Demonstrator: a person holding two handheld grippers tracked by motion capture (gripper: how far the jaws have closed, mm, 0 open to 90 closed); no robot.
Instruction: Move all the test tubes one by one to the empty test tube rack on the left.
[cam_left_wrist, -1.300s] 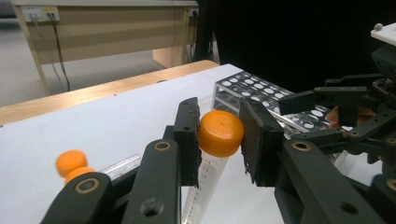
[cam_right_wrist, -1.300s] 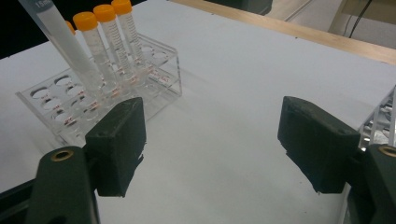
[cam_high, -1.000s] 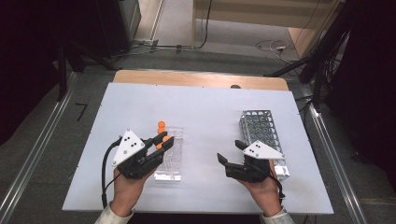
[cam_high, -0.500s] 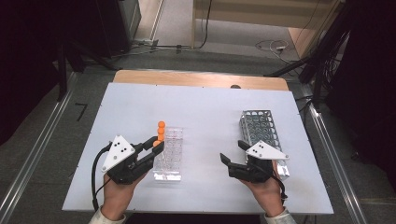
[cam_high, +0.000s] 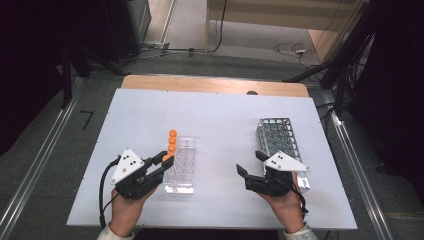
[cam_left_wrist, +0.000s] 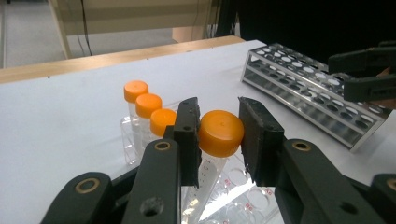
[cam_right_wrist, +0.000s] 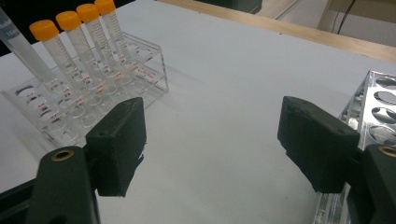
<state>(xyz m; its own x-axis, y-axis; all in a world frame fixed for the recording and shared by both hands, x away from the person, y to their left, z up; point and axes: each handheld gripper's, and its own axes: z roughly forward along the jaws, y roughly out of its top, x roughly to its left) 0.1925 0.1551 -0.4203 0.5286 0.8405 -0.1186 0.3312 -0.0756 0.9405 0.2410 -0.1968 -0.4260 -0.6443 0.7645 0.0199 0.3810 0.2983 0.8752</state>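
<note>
Now the left gripper (cam_left_wrist: 219, 135) fingers clamp a tube (cam_left_wrist: 220, 133) by its cap, seemingly half-seated in the clear rack (cam_high: 181, 167); next, press it home. Right gripper (cam_right_wrist: 212, 140) fingers stand wide, empty.

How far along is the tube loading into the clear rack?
Done: three orange-capped tubes stand upright in a row in the clear rack. In hand: the left gripper is shut on a fourth tube by its cap, tilted over the rack, not yet seated. Left: seat and release it. The right gripper hangs open by the metal rack, which looks empty.
</note>
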